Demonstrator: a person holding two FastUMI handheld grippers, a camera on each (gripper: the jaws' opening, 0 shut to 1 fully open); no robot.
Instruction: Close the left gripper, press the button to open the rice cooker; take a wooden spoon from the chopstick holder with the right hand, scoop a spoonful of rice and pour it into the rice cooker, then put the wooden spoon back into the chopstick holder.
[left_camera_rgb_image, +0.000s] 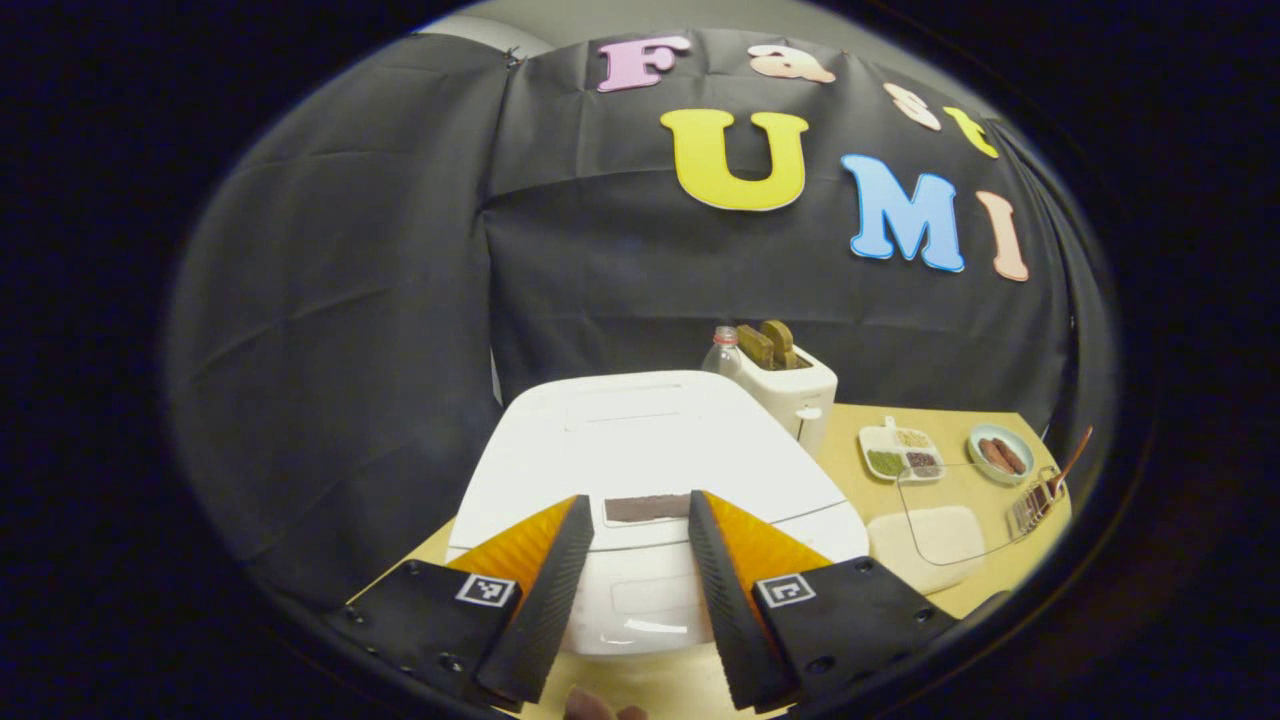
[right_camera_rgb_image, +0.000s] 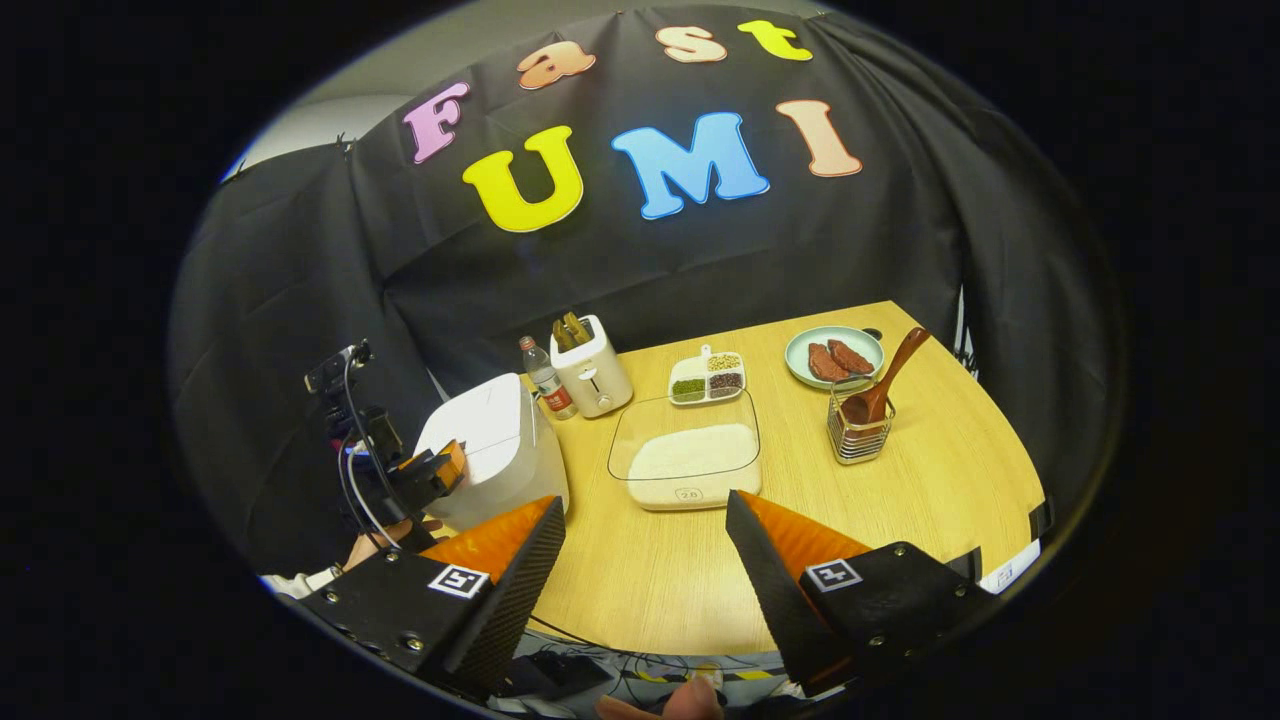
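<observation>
The white rice cooker (left_camera_rgb_image: 650, 440) stands with its lid down right in front of my left gripper (left_camera_rgb_image: 640, 505). That gripper is open, its fingers spread on either side of the cooker's dark front panel, with nothing between them. In the right gripper view a hand holds the left gripper (right_camera_rgb_image: 432, 475) at the front of the rice cooker (right_camera_rgb_image: 495, 440). My right gripper (right_camera_rgb_image: 643, 507) is open and empty above the table's near edge. The wooden spoon (right_camera_rgb_image: 885, 375) stands tilted in the wire chopstick holder (right_camera_rgb_image: 858, 430) at the right. A clear container of rice (right_camera_rgb_image: 690, 455) sits mid-table.
Behind the cooker stand a white toaster (right_camera_rgb_image: 592, 375) and a plastic bottle (right_camera_rgb_image: 545, 378). A divided dish of beans (right_camera_rgb_image: 707, 380) and a plate of brown food (right_camera_rgb_image: 835, 357) lie at the back. Bare wooden table (right_camera_rgb_image: 650, 580) stretches between my right gripper and the rice container. Cables hang below the near edge.
</observation>
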